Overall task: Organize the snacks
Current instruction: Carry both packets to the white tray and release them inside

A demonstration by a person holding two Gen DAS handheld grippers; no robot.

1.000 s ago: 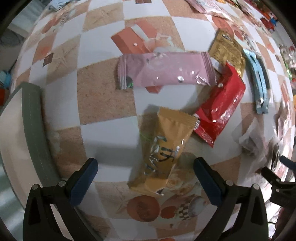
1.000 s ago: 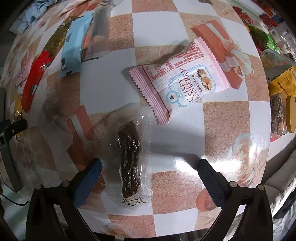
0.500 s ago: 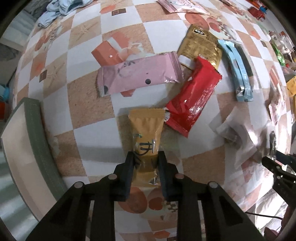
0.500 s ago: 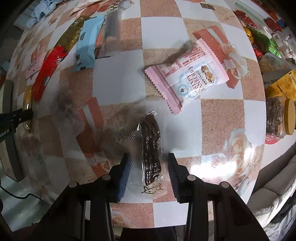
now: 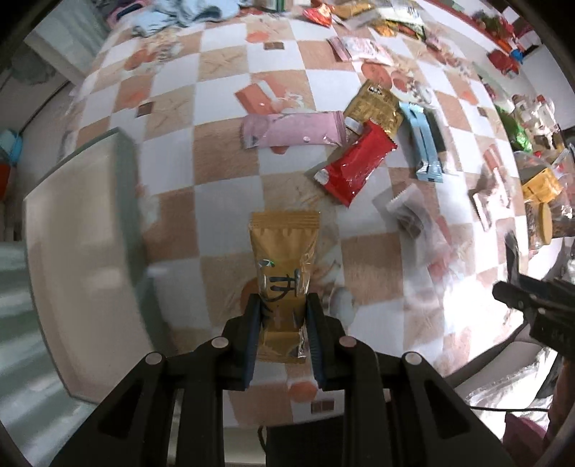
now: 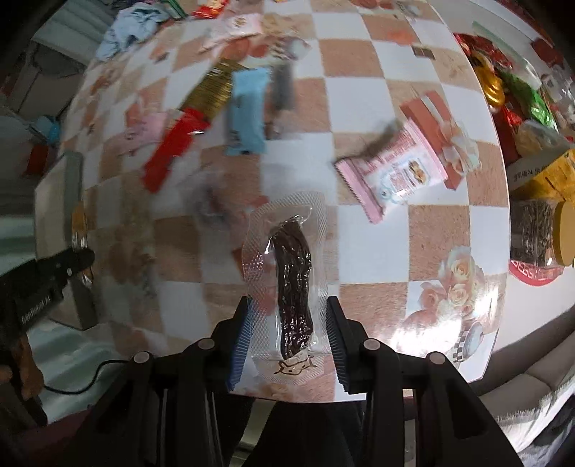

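My left gripper (image 5: 282,323) is shut on a gold snack packet (image 5: 284,258) and holds it lifted above the checkered table. My right gripper (image 6: 287,334) is shut on a clear pouch with a dark dried snack (image 6: 291,283), also lifted. A grey-rimmed tray (image 5: 72,222) lies to the left of the left gripper. Loose on the table lie a pink bar (image 5: 293,129), a red packet (image 5: 354,169), a dark gold packet (image 5: 375,106), light blue bars (image 5: 422,143) and a pink cranberry packet (image 6: 393,174).
A clear wrapped snack (image 5: 408,212) lies right of the gold packet. A jar with a yellow lid (image 6: 539,233) and several more snacks stand at the table's right edge. A blue cloth (image 5: 172,14) lies at the far side. The right gripper's body (image 5: 532,305) shows at right.
Both grippers closed from wide open onto their packets, then lifted them and pulled back from the table. The tray now looms larger at left.
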